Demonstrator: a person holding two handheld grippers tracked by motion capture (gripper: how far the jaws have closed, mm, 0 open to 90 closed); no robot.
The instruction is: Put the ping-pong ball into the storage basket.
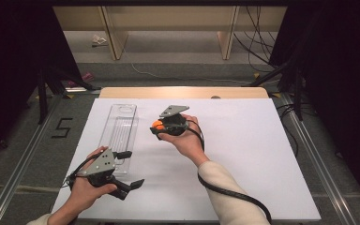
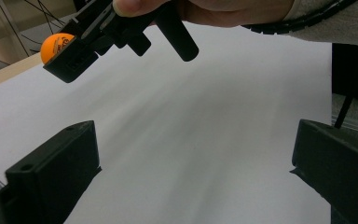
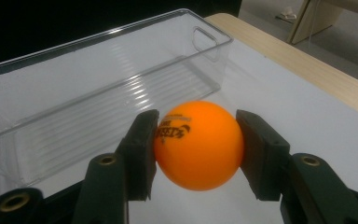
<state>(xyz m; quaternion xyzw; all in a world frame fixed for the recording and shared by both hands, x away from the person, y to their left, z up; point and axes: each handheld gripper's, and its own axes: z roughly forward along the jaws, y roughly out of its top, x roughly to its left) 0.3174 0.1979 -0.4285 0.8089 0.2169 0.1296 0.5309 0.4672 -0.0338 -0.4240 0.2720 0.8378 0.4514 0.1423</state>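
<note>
My right gripper (image 1: 159, 127) is shut on an orange ping-pong ball (image 1: 157, 124) and holds it above the white mat, just right of a clear plastic bin (image 1: 123, 108). In the right gripper view the ball (image 3: 198, 140) with black print sits squeezed between both pads (image 3: 142, 154), and the bin (image 3: 74, 116) lies empty behind it to the left. My left gripper (image 1: 130, 168) rests near the mat's front left corner, by the bin's near end, its jaws wide apart with nothing between them. The left gripper view has the ball (image 2: 56, 45) at its upper left.
A white mat (image 1: 243, 154) covers the table, with a strip of bare wood (image 1: 183, 92) along the far edge. A black cable (image 1: 229, 192) trails from the right hand's sleeve toward the front. Beyond the table stand shelf legs, with cables on the floor.
</note>
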